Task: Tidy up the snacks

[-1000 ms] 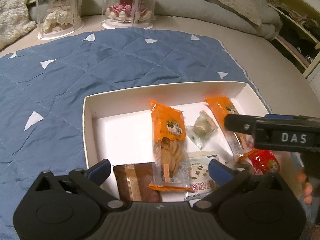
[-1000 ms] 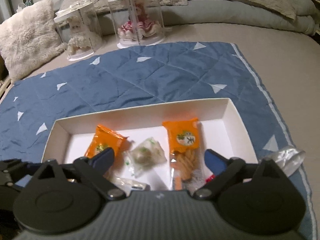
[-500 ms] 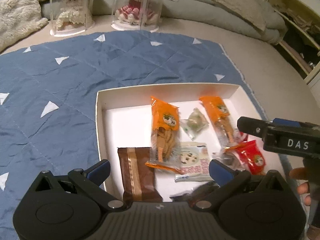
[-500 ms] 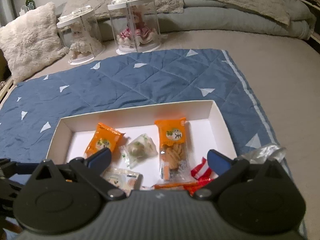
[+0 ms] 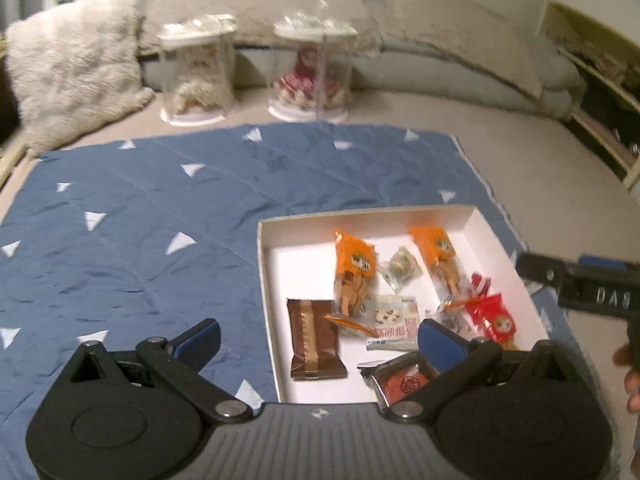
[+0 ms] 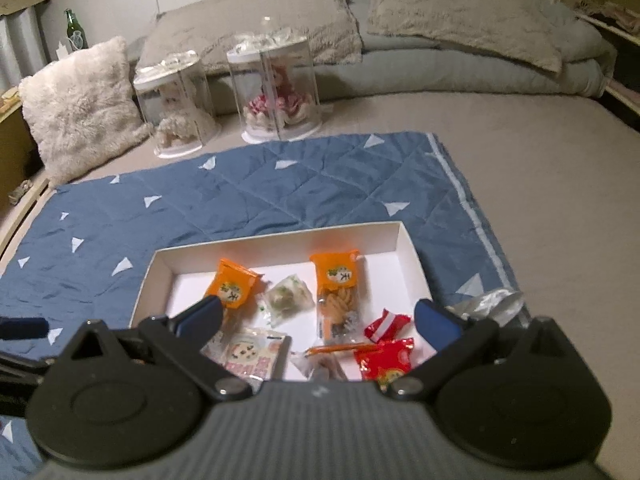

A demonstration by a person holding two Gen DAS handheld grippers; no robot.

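Observation:
A white box point(image 5: 400, 213) point(image 6: 280, 238) on the blue quilt holds several snack packets: two orange ones point(image 5: 354, 270) point(image 6: 338, 288), a brown one point(image 5: 316, 338), a clear green-white one point(image 5: 400, 270), a white printed one point(image 5: 394, 316) point(image 6: 250, 354) and red ones point(image 5: 494, 316) point(image 6: 386, 362). My left gripper point(image 5: 320, 340) is open and empty above the box's near left side. My right gripper point(image 6: 316, 318) is open and empty above the box's near edge; its body shows at the right of the left wrist view point(image 5: 588, 286).
The blue quilt point(image 5: 160, 208) point(image 6: 280, 184) lies on a beige bed. Two clear doll cases point(image 6: 276, 88) point(image 6: 176, 104) and a fluffy pillow point(image 6: 80, 108) stand at the back. A clear wrapper point(image 6: 490, 304) lies off the box's right side. A shelf point(image 5: 600, 92) runs along the right.
Both grippers have pulled back and risen, so the box looks smaller and more of the bed shows. The left gripper has also shifted left. Both stay open.

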